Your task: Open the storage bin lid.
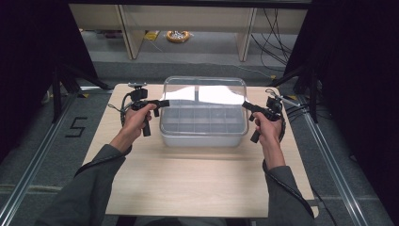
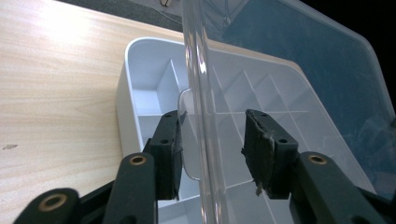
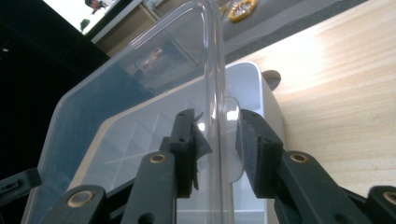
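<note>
grippers: 2, black, two-jaw
left gripper [image 1: 165, 102]: clamped on lid's 9 o'clock edge
right gripper [image 1: 244, 105]: clamped on lid's 3 o'clock edge
lid [image 1: 205, 89]: 1, clear plastic, rounded rectangle, raised above box
box [image 1: 203, 134]: 1, white, gridded compartments, table [image 1: 188, 183] centre, wood-grain

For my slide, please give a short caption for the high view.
Two hand-held grippers, left gripper and right gripper, grip the clear lid of a divided storage box, tilting it open.

The raised clear lid [image 1: 205, 94] blocks any reach down into the compartmented white box [image 1: 203, 133] from above; bare wooden table [image 1: 188, 183] lies open in front; free strips flank both sides.
</note>
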A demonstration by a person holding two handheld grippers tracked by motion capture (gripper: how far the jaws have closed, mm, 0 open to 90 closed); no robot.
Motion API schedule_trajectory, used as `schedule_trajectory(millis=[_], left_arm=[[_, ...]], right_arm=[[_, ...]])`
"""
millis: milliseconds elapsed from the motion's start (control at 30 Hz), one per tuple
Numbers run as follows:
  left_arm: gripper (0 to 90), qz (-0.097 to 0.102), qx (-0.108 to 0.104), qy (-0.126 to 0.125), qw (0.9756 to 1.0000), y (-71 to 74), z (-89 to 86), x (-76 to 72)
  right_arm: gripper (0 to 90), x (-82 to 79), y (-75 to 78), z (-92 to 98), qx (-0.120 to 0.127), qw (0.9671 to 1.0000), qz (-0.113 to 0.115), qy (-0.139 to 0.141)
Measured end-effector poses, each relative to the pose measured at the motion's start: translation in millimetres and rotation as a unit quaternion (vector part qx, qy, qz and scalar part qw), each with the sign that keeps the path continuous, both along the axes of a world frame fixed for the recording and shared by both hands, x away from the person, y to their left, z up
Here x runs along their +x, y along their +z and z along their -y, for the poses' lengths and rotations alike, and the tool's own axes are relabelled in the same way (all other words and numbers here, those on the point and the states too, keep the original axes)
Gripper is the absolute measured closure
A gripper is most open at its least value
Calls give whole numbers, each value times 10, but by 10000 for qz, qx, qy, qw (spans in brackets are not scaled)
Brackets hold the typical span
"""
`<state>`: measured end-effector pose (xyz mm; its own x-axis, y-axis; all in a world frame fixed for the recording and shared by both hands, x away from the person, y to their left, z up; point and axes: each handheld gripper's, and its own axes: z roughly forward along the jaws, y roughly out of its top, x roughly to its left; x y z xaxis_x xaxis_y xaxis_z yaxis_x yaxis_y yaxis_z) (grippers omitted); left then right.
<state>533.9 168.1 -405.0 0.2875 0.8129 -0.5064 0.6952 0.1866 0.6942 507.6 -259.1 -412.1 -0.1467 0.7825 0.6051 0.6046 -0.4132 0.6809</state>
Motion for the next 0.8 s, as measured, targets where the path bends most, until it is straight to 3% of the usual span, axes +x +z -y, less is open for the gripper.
schedule_trajectory(millis=[100,133,400,600,667,700,733,800], left_arm=[[575,65,-112,41,9999,34,-15,-39],[580,71,-131,38,9999,39,-25,-55],[580,156,-1,-37,9999,68,-37,-198],[576,87,-21,-123,9999,23,-45,-252],[575,85,-17,-126,9999,15,-48,-276],[575,95,-28,-138,9999,15,-53,-290],[574,106,-44,-144,9998,17,-59,-301],[568,110,-76,-171,9998,19,-82,-325]], right_arm=[[688,-52,39,4,-16,10000,50,26],[691,-83,67,-18,208,9998,-67,-2],[688,-214,39,-27,244,9996,-134,53],[688,-283,9,-11,256,9996,-135,67],[688,-295,-6,-2,118,9999,-57,90],[688,-312,7,-21,289,9994,-189,59],[688,-316,-5,-13,181,9997,-114,77],[688,-349,-1,-34,304,9993,-193,52]])
